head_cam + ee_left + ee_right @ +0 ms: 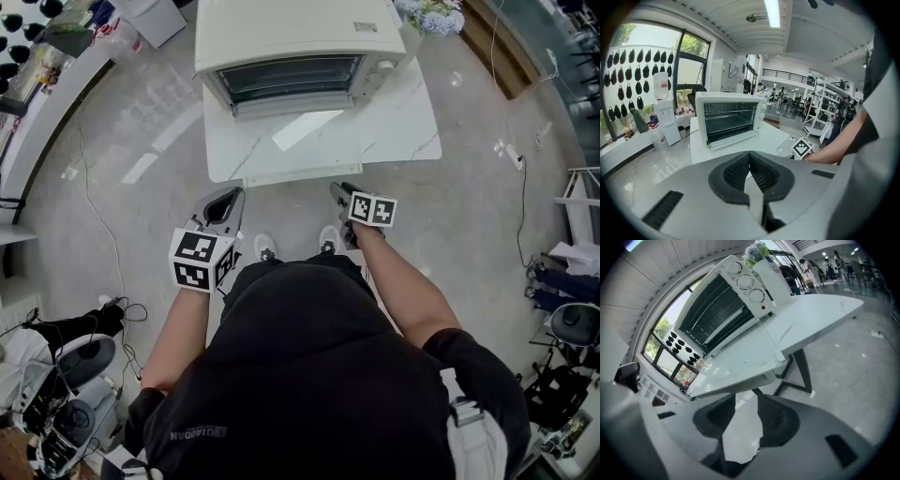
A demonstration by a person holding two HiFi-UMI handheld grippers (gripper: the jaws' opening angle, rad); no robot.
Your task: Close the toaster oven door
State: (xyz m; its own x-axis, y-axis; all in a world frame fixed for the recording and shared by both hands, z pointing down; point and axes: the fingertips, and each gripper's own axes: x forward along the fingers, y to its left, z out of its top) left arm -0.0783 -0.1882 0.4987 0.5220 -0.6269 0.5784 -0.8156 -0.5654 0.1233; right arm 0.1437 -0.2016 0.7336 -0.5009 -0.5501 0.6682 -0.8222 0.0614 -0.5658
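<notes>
the toaster oven (300, 37) stands well ahead of both grippers, at the far side of the white table (375, 141). its door (292, 105) looks dropped open toward us, since the left gripper view shows the bare rack inside. the left gripper (232, 194) hangs short of the table's near edge with its jaws together on nothing. the right gripper (338, 189) sits beside it at about the same reach, jaws apart and empty. neither touches the oven or the table.

we judge this to be the approach, with the closing itself not yet begun. the next move calls for carrying one gripper forward across the table, getting under the door's free edge, and swinging it up until it seats.

we count one oven, one door, three knobs (743, 282), one table and two grippers.
</notes>
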